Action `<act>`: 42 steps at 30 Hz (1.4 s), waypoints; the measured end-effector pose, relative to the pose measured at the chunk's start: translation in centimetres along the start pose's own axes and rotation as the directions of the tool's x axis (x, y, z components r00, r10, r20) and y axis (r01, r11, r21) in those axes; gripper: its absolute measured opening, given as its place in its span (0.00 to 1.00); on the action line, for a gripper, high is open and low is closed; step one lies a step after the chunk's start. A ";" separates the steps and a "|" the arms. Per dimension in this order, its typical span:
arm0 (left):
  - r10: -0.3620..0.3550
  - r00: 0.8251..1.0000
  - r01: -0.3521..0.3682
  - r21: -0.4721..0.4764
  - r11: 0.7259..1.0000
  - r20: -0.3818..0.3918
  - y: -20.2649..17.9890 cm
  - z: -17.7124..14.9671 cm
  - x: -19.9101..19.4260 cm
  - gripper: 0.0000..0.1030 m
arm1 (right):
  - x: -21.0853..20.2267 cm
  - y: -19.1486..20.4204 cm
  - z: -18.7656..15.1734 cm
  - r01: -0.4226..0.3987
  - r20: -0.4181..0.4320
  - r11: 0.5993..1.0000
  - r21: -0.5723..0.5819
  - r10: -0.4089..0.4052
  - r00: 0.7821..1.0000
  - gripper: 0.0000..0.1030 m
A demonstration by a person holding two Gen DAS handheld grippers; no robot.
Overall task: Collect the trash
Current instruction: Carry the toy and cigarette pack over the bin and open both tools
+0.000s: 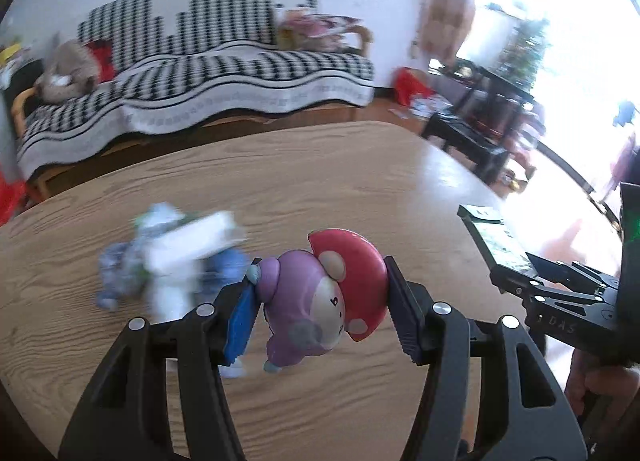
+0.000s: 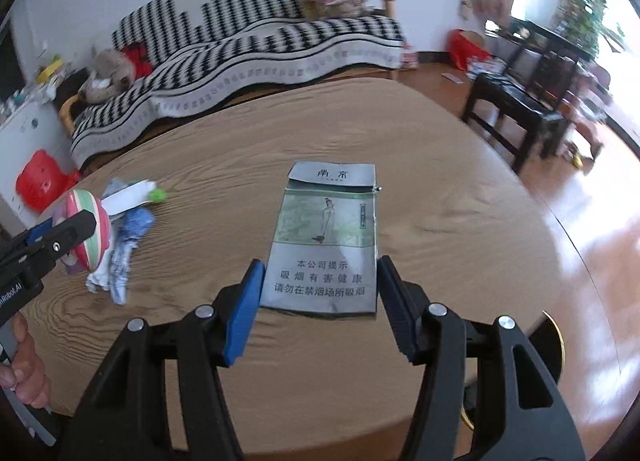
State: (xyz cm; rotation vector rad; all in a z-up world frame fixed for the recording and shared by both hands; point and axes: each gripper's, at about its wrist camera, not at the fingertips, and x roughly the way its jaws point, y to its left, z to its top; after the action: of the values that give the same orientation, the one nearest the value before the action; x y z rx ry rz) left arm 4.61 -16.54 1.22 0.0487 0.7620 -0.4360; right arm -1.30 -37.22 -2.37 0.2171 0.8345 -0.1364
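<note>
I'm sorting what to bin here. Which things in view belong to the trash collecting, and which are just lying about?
Belongs to the job:
- cigarette pack, held in the right gripper
- crumpled wrappers on the table

Just about:
- mushroom toy, held in the left gripper; probably not trash
- sofa
- plush toy
- dark stool

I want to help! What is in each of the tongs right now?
Left tongs: shut on the mushroom toy.
Right tongs: shut on the flattened cigarette pack.
</note>
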 end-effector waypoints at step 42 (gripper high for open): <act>-0.327 0.889 0.424 0.304 0.853 -0.322 -33.6 -10.2 11.9 0.56 | -7.9 -30.2 -13.3 0.164 -0.082 0.859 0.485 -0.142 0.986 0.55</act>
State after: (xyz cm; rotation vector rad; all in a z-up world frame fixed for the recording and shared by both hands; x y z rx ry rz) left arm -7.87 -49.39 -10.44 0.3171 0.9435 -0.9653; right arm -22.28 -62.93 -9.29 0.6362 0.8491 -0.4997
